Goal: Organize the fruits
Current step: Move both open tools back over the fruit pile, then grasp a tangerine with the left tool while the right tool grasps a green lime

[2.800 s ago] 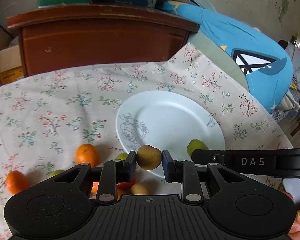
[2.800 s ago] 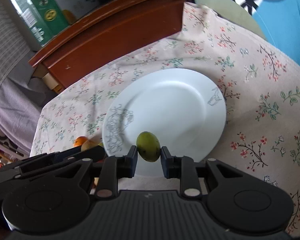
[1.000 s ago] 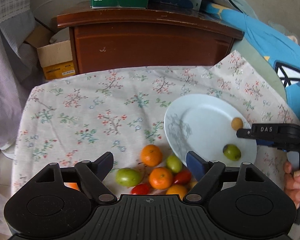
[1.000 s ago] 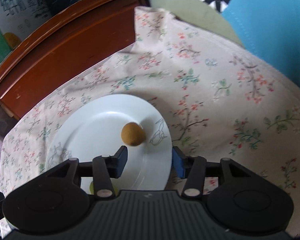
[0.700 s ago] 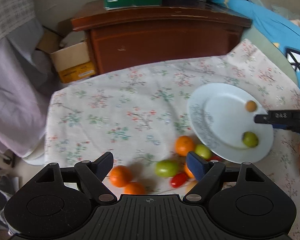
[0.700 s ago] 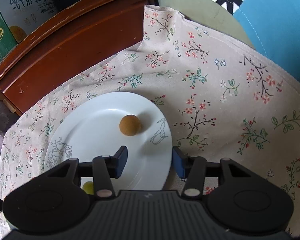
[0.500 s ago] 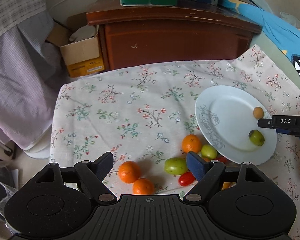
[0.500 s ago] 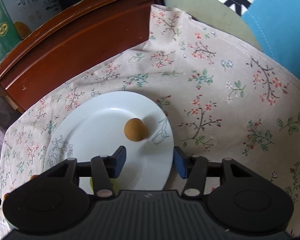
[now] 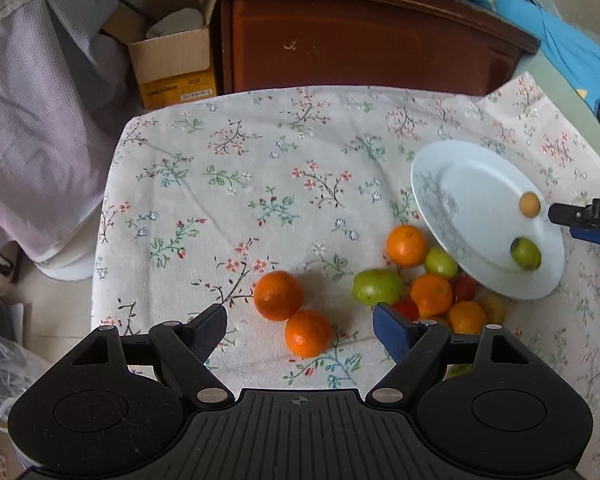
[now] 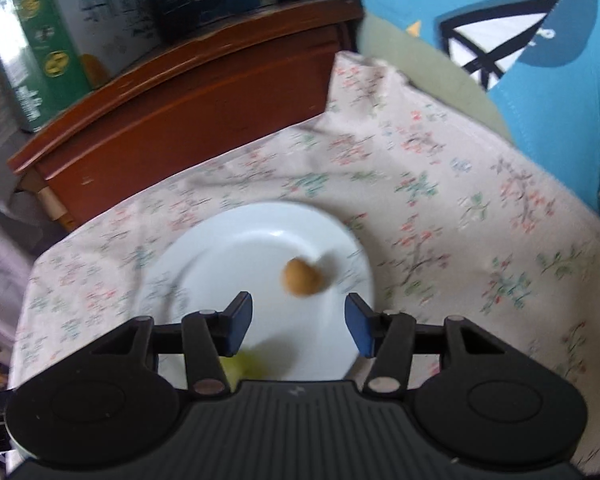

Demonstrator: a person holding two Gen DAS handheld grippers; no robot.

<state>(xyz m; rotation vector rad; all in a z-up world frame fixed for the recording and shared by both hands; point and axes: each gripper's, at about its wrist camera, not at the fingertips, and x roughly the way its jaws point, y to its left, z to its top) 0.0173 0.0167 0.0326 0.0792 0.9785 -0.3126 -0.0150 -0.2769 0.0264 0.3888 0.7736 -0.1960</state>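
Observation:
A white plate [image 9: 480, 184] lies on the flowered cloth at the right, holding a small brown fruit [image 9: 529, 205] and a green fruit [image 9: 525, 253]. Left of the plate sits a cluster of oranges, green fruits and red tomatoes [image 9: 428, 284], with two oranges [image 9: 278, 295] apart from it. My left gripper [image 9: 300, 330] hangs open above the nearer orange [image 9: 308, 333], holding nothing. In the right wrist view my right gripper [image 10: 299, 322] is open and empty over the plate [image 10: 228, 248], the brown fruit [image 10: 302, 277] just beyond its fingers. The right gripper's tip [image 9: 580, 218] shows at the plate's right rim.
A dark wooden cabinet [image 9: 360, 36] stands behind the table with green and blue boxes [image 10: 60, 28] on top. A cardboard box [image 9: 172, 60] and draped purple cloth [image 9: 32, 140] are at the left. Blue fabric [image 10: 540, 60] lies at the right.
Both grippers let go of their fruits onto the plate earlier and opened. My left gripper has since swung left, over the loose oranges. The right gripper pulled back and up from the plate.

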